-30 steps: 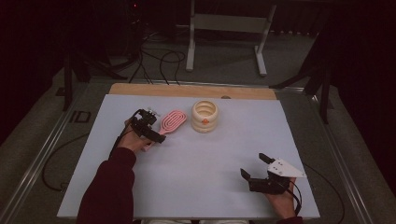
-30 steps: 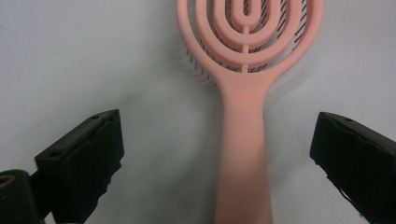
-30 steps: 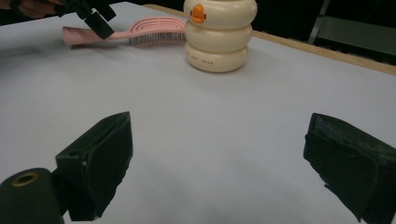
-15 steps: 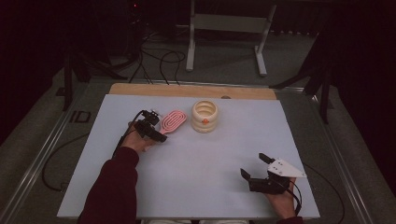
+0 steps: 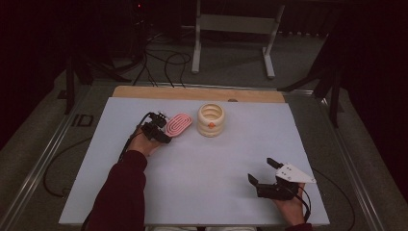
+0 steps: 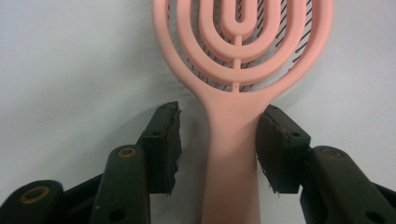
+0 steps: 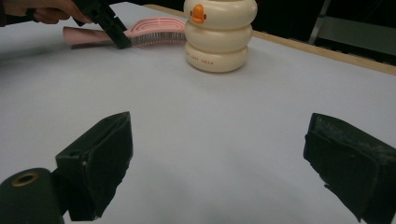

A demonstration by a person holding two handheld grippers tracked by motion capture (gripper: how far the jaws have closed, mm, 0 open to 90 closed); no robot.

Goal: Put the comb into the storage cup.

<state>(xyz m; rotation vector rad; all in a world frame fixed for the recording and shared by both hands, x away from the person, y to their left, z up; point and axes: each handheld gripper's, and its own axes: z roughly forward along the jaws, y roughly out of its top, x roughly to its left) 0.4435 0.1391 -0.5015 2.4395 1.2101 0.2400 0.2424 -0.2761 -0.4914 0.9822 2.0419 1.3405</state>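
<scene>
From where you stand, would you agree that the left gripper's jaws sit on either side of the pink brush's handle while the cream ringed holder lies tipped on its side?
Not quite: the cream ringed holder stands upright, as the right gripper view shows. The rest holds: the left gripper has just been closing, its jaws on either side of the pink brush's handle.

A cream ribbed holder (image 5: pixel 210 120) with an orange mark stands upright at upper centre of the white table (image 5: pixel 202 187). A wooden strip (image 5: pixel 144 92) borders the table's far edge. Beyond it, a grey metal stand (image 5: pixel 234 29) and black cables (image 5: pixel 159 60) occupy the dark floor.
</scene>
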